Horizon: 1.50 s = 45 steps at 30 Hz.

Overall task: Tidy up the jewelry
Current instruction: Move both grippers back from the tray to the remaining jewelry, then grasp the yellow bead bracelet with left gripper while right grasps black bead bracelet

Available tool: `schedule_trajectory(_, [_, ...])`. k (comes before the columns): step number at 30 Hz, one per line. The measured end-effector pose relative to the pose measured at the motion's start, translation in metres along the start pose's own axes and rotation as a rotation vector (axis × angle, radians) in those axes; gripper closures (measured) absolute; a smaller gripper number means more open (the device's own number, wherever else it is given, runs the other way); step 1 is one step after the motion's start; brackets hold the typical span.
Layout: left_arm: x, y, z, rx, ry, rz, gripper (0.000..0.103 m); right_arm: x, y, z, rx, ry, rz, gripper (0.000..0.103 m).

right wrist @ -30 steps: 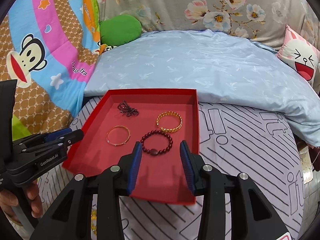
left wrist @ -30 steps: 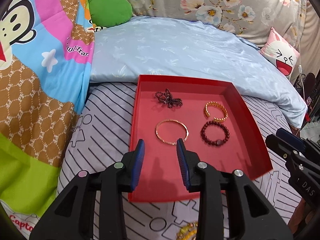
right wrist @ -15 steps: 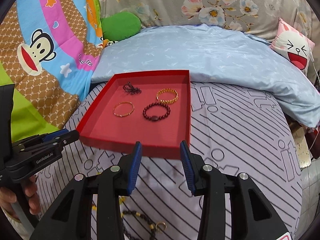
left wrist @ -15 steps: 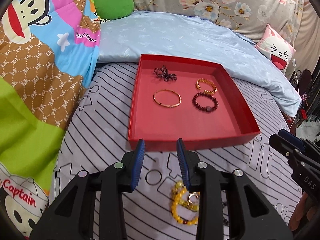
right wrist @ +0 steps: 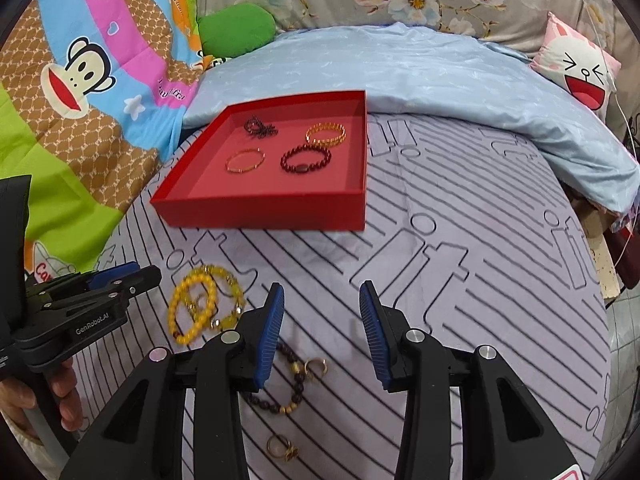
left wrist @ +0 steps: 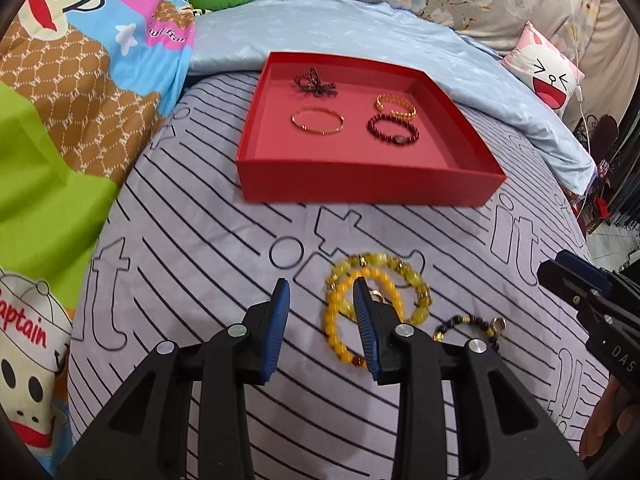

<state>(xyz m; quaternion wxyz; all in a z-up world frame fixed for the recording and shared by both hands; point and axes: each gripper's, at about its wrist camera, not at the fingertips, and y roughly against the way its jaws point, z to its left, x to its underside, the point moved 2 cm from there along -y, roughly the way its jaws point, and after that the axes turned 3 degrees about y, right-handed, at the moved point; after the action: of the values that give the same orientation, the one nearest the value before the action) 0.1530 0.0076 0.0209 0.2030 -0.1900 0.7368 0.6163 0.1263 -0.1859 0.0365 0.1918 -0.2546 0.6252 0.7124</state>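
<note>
- Jewelry is lying in two groups on the striped bed sheet point(right wrist: 460, 240): four pieces are already sitting in the red tray point(left wrist: 360, 194) at the far side, and loose pieces are waiting on the near side.
- Inside the tray, a thin gold bangle point(left wrist: 317, 120), a dark red bead bracelet point(left wrist: 393, 135), a gold bead bracelet point(left wrist: 395, 105) and a dark twisted piece point(left wrist: 315, 83) are resting apart from one another.
- The left claw point(left wrist: 320, 328) is hanging wide open and empty, its right finger lying over the yellow bead bracelets point(left wrist: 376, 304); whether it is touching them cannot be told.
- The right claw point(right wrist: 322, 334) is likewise gaping wide and gripping nothing, with the dark bead chain point(right wrist: 294, 388) just beside its left finger and a small gold ring point(right wrist: 282, 447) nearer still.
- The yellow strands are probably going to behave as light, limp loops with smooth round beads, so pinching across one strand at the loop's near or far edge looks safest; closing on a single bead risks it slipping out.
- The two yellow loops are overlapping, so lifting one may be dragging the other along.
- The chain's clasp end seems the firmest place for a pinch.
</note>
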Motion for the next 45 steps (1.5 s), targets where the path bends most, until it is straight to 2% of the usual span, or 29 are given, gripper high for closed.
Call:
schedule_trajectory(8, [0.020,-0.004,-0.001,0.002,0.007,0.026,0.071,0.029,-0.006,0.008,-0.014,0.007,0.051,0.065])
schedule_trajectory(15, [0.027,-0.010,0.000,-0.001,0.025,0.035,0.071,0.041,-0.012,0.010,-0.019,0.007,0.077,0.067])
schedule_trajectory(21, [0.031,-0.016,0.000,-0.002,0.036,0.042,0.071,0.048,-0.020,0.012,-0.015,0.018,0.099,0.076])
schedule_trajectory(23, [0.032,-0.018,-0.002,-0.002,0.035,0.046,0.071,0.049,-0.021,0.013,-0.016,0.021,0.106,0.083])
schedule_trajectory(29, [0.032,-0.021,-0.002,-0.004,0.029,0.039,0.071,0.057,-0.030,0.016,-0.026,0.023,0.132,0.086])
schedule_trajectory(45, [0.034,-0.024,-0.007,-0.015,-0.018,-0.005,0.072,0.059,-0.033,0.020,-0.003,0.051,0.104,0.090])
